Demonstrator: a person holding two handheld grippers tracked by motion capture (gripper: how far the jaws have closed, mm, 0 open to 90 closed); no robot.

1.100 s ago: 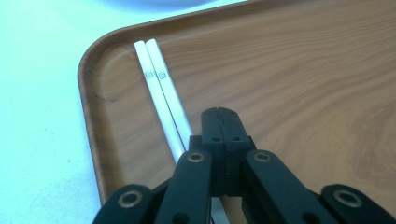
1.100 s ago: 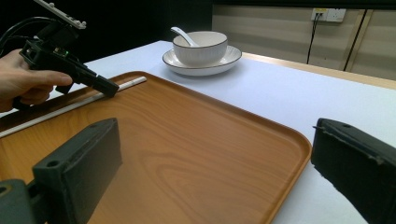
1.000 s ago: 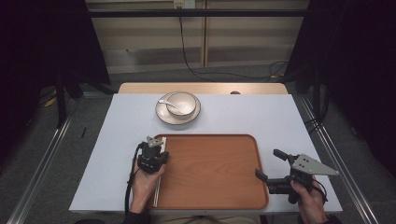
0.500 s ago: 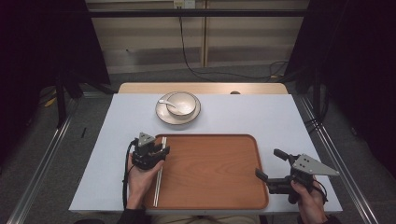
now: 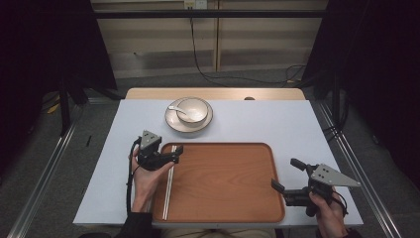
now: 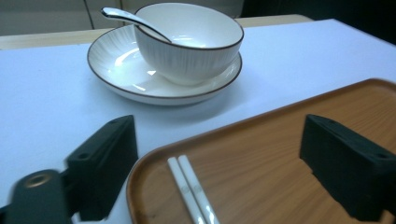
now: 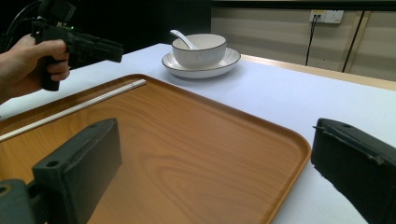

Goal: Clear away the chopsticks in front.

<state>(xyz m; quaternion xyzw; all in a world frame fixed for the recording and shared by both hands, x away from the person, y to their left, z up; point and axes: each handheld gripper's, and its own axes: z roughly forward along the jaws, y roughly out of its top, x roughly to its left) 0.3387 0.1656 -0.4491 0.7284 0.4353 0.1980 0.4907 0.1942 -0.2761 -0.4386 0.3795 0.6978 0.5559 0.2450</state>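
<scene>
At tray's left edge: white chopsticks lying flat on brown wooden tray.
Left gripper jaws just opened wide above chopsticks, holding nothing; right gripper jaws wide open, empty, near surface's right edge.

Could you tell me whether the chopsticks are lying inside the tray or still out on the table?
Inside: the chopsticks lie flat along the wooden tray's left rim, free of the left gripper's just-opened jaws.
</scene>
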